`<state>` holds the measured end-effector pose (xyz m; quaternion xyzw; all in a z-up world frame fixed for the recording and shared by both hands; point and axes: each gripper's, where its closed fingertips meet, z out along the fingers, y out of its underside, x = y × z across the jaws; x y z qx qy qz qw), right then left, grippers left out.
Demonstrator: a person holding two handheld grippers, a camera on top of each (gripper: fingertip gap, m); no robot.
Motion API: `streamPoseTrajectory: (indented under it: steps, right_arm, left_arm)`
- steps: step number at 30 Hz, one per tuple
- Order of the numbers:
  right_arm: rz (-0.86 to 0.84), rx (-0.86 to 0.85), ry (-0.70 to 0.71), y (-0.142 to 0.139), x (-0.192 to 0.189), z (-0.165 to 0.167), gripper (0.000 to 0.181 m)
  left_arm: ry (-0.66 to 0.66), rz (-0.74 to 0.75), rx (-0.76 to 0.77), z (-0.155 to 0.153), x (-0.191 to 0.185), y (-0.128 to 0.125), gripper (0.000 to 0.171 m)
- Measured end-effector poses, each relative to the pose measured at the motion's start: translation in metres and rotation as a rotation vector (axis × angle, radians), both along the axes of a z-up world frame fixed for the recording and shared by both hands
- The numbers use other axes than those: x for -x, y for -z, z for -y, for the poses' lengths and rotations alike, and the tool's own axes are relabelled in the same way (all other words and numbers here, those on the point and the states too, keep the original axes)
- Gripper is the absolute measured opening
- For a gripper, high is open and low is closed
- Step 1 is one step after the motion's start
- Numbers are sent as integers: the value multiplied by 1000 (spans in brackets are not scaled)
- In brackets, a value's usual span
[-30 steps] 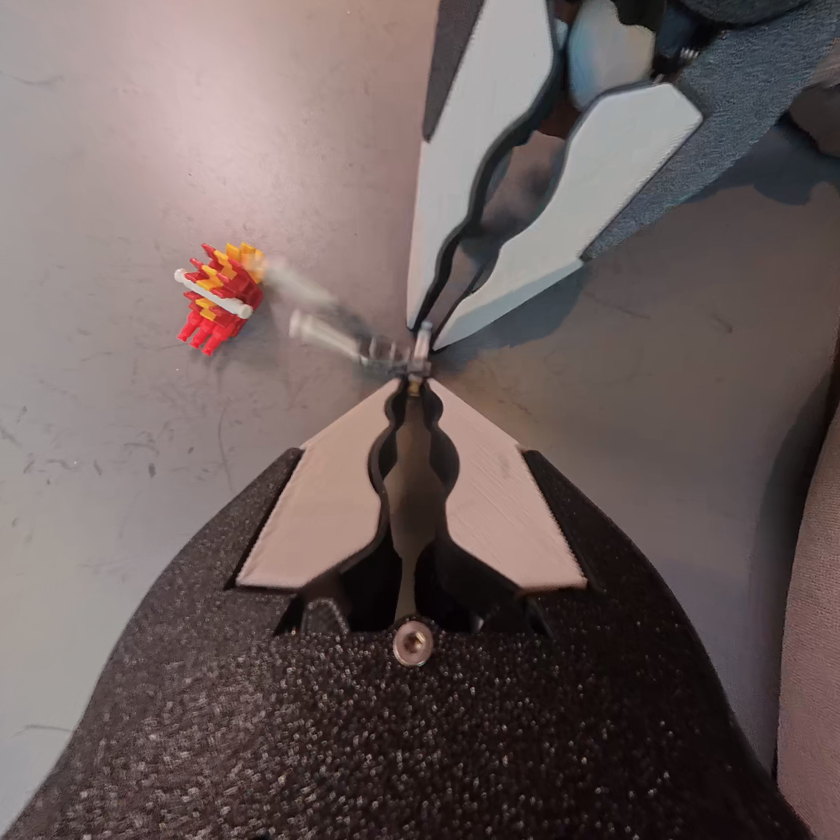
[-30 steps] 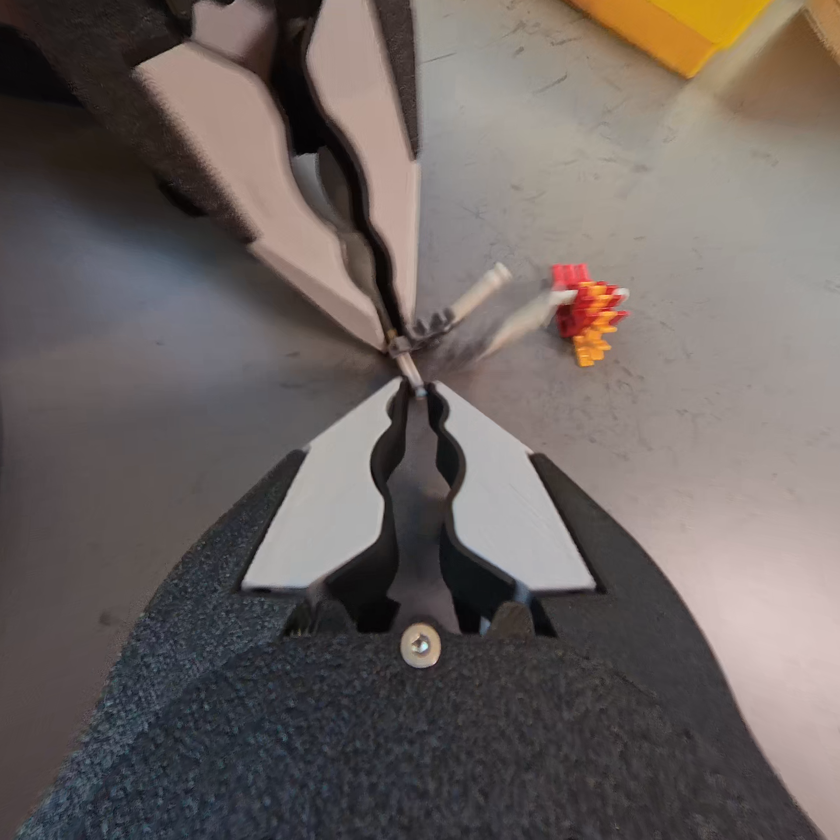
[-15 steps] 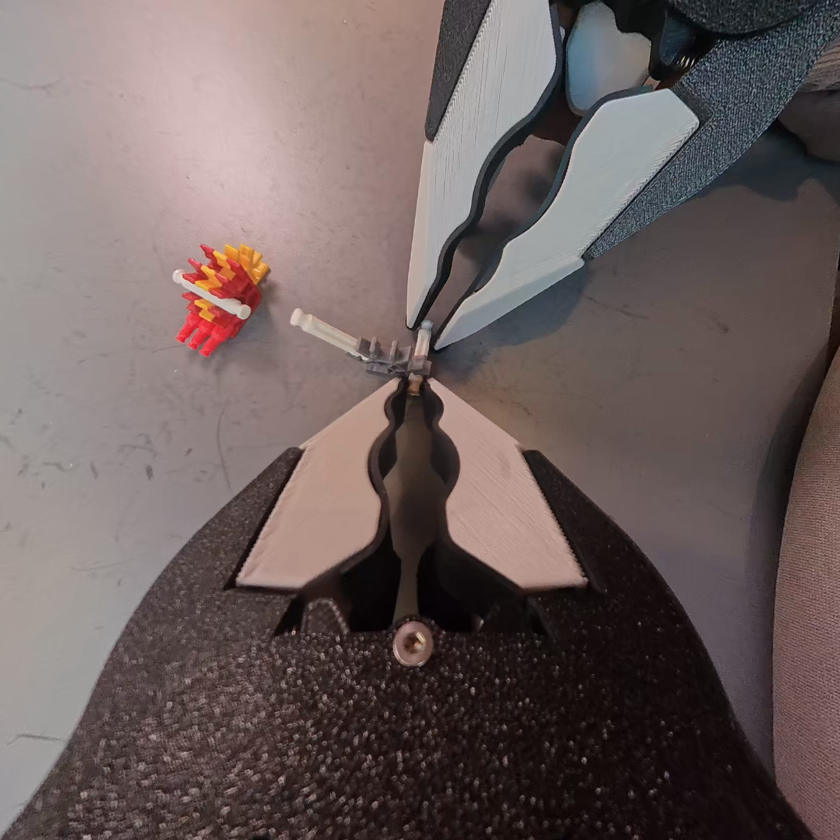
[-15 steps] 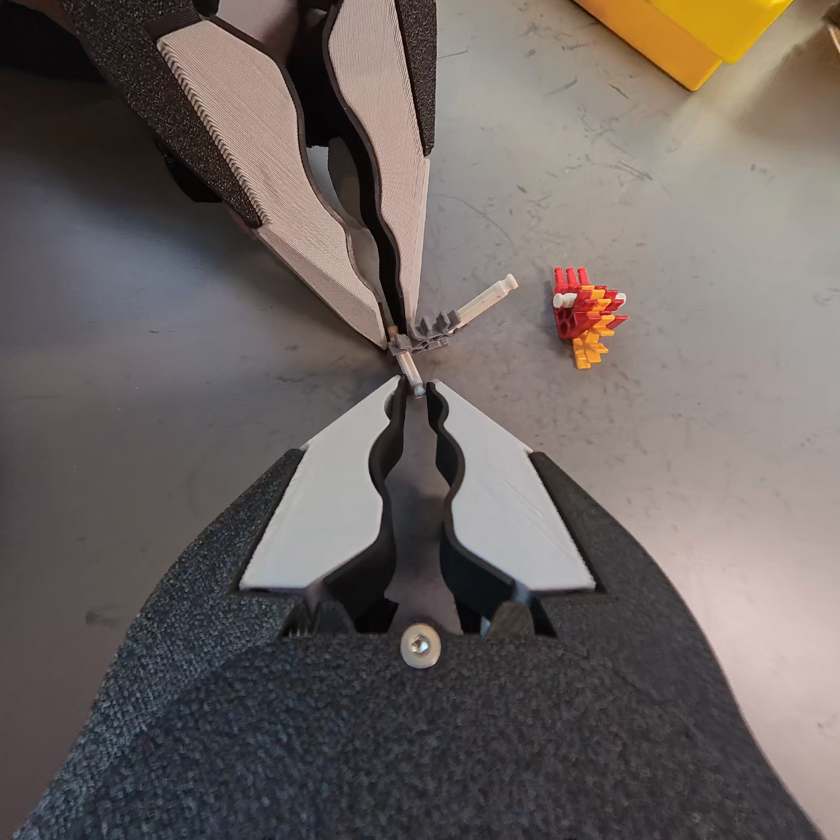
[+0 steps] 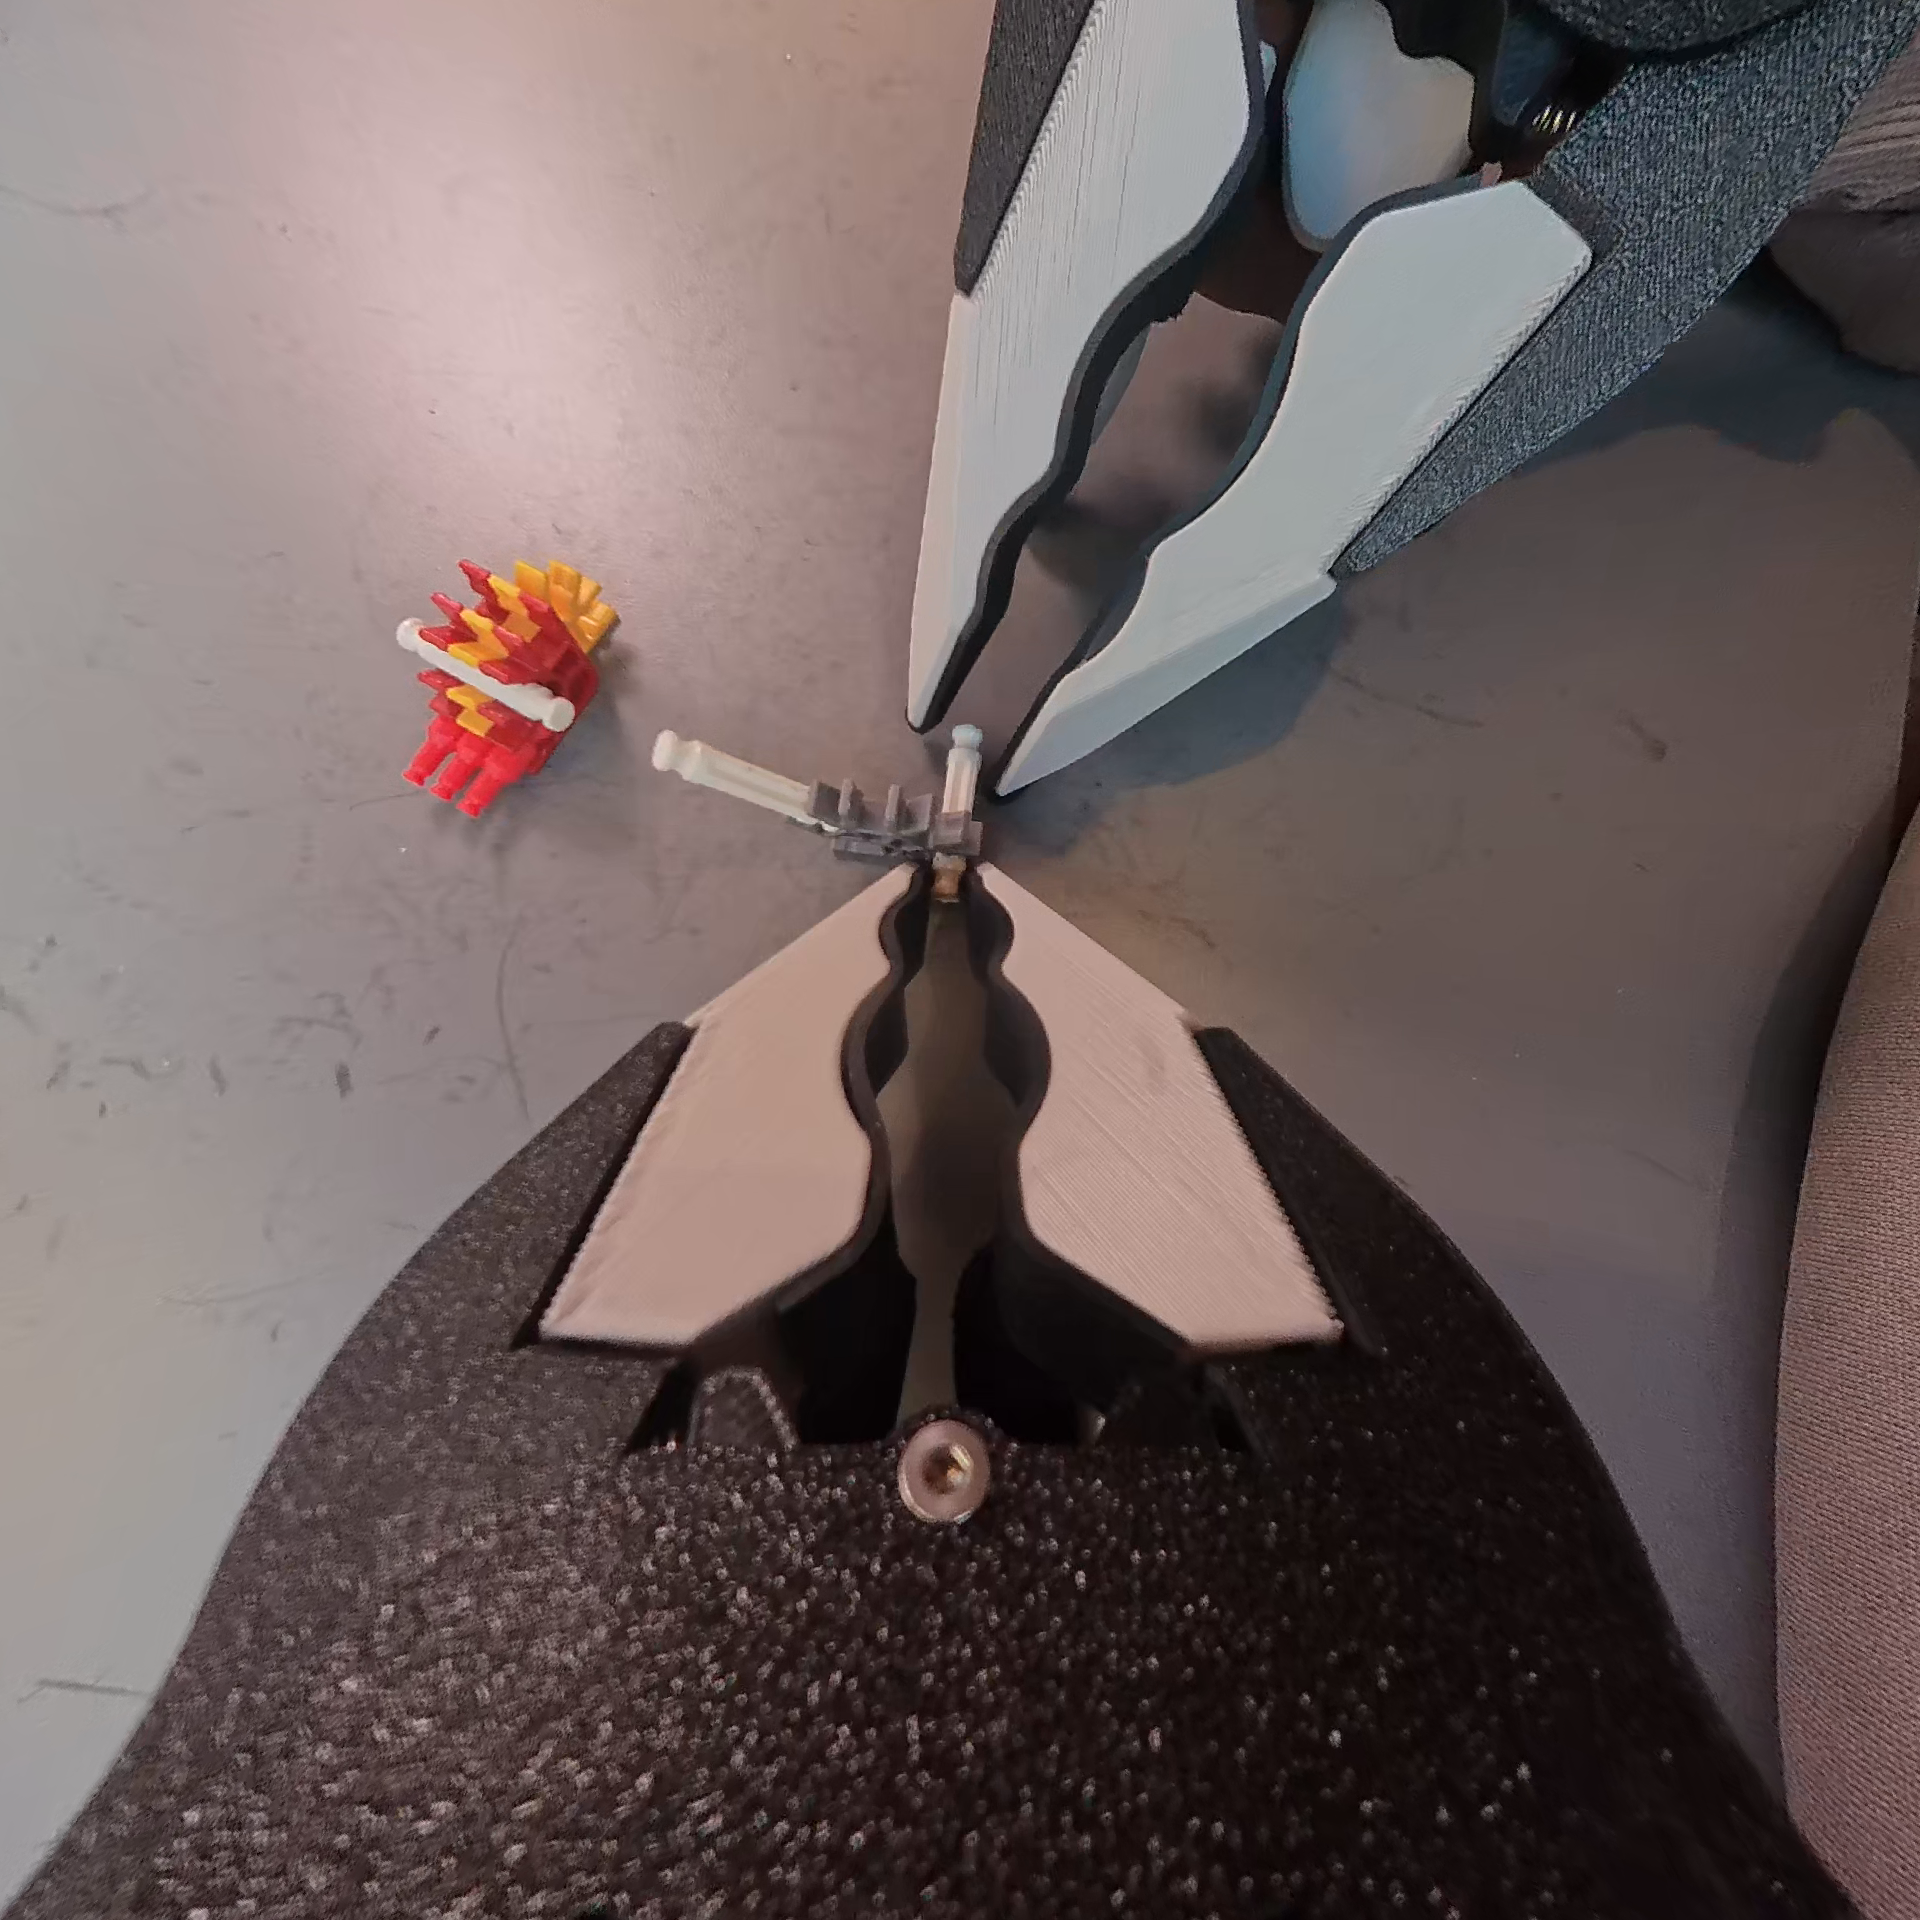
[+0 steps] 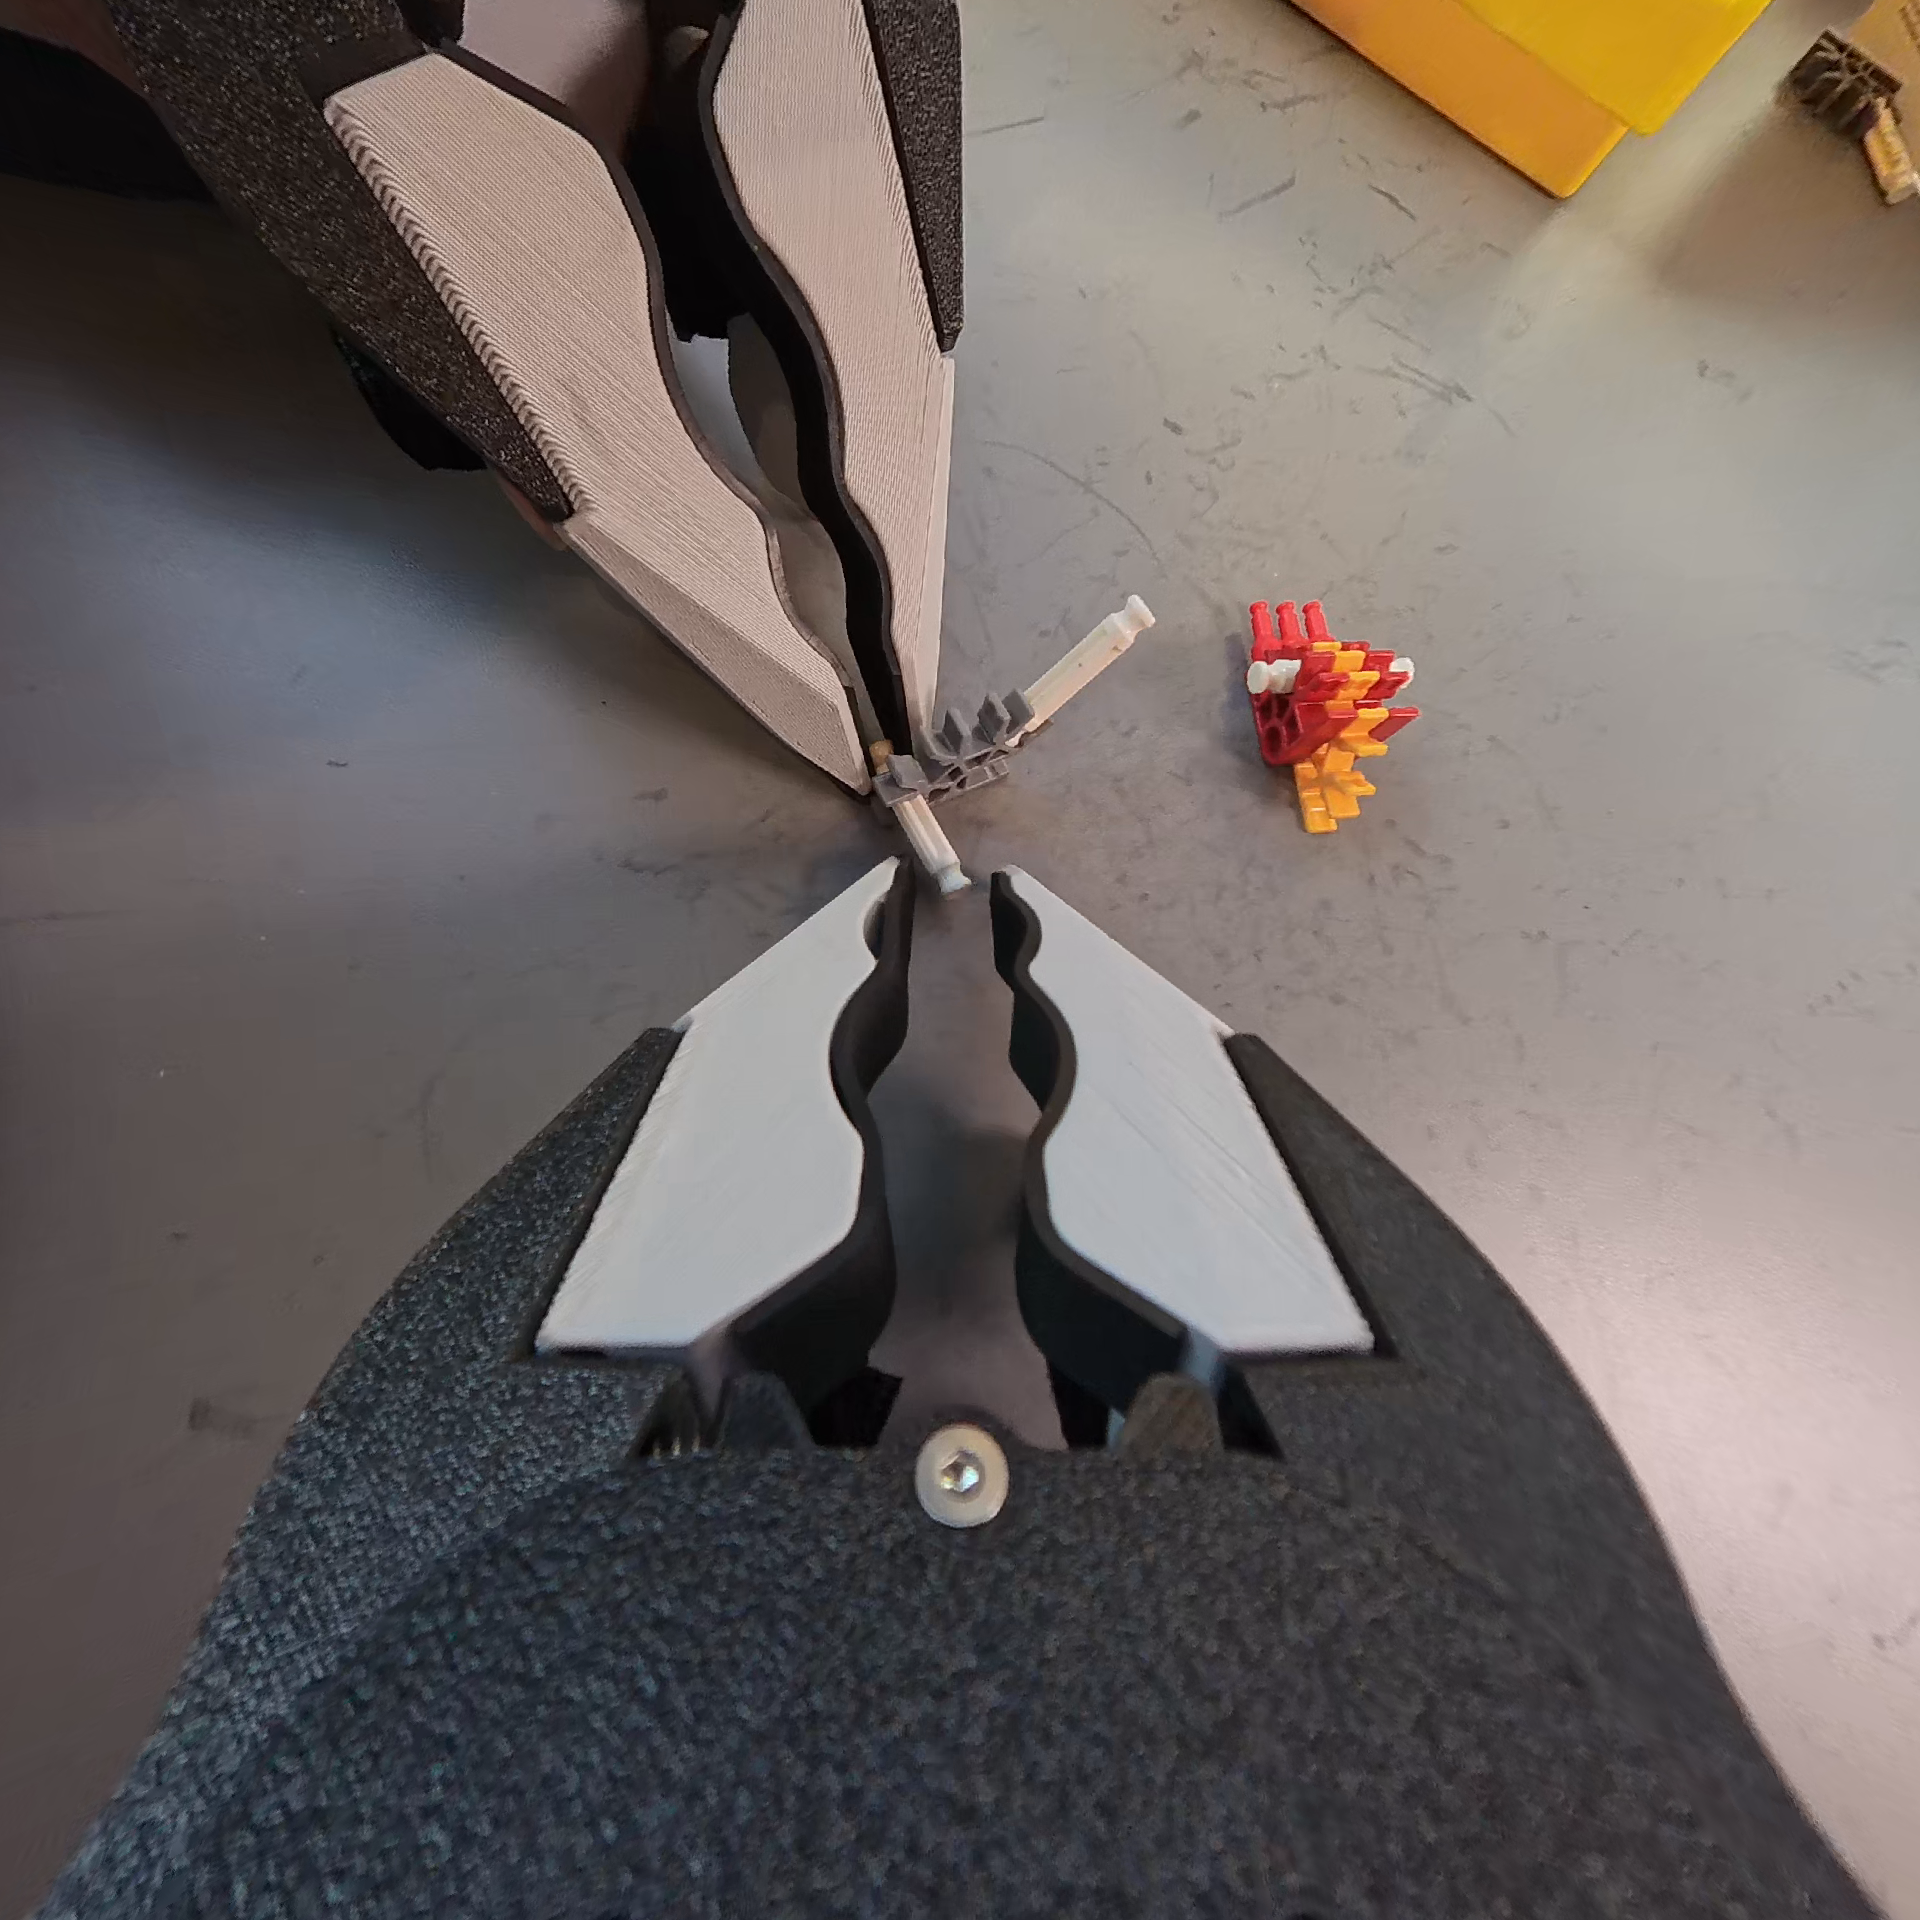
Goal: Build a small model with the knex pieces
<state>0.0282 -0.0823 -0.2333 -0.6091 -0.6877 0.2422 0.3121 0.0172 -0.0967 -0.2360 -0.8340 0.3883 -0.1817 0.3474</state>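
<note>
A red and yellow block cluster (image 5: pixel 504 681) with a white rod through it lies at the left on the grey desk (image 5: pixel 260 312). Near it, a grey connector (image 5: pixel 894 826) lies on the desk, with one white rod (image 5: pixel 732 774) sticking out toward the cluster and a second rod (image 5: pixel 961 764) crossing its near end. The left gripper (image 5: pixel 943 878) has its jaws clenched on the tan end of that second rod. The right gripper (image 6: pixel 948 881), opposite, has its jaws released, a gap between the tips, with the rod's white end just at them. A yellow box (image 6: pixel 1538 73) sits at the far right.
</note>
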Motion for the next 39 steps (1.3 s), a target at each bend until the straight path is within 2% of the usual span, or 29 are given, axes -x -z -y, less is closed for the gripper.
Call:
streamPoseTrajectory:
  steps: [5, 10, 14, 18, 22, 29, 36, 39]
  right_arm:
    - [-7, 16, 6, -2, -3, -2, 18]
    - [-93, 81, 45, -21, -5, -12, 20]
    - [-177, 89, 99, -49, -6, -39, 22]
    - [-226, 34, 118, -71, 10, -81, 23]
    - [-241, 68, 106, -73, 56, -131, 26]
    - [-119, 36, 85, -30, 168, -225, 30]
    - [-37, 21, 156, -9, 236, -259, 29]
    - [8, 52, 145, -2, 248, -259, 15]
  left_arm:
    - [4, 2, -9, 0, 0, 0, 7]
    - [14, 73, -9, 2, -1, -12, 22]
    - [-22, 149, -71, -7, 8, -30, 26]
    - [-98, 215, -168, -22, 26, -50, 34]
    - [-153, 266, -239, -31, 40, -64, 34]
    - [-203, 261, -227, -40, 54, -55, 34]
    - [-205, 308, -179, -44, 57, -50, 34]
    - [-198, 310, -172, -44, 56, -50, 34]
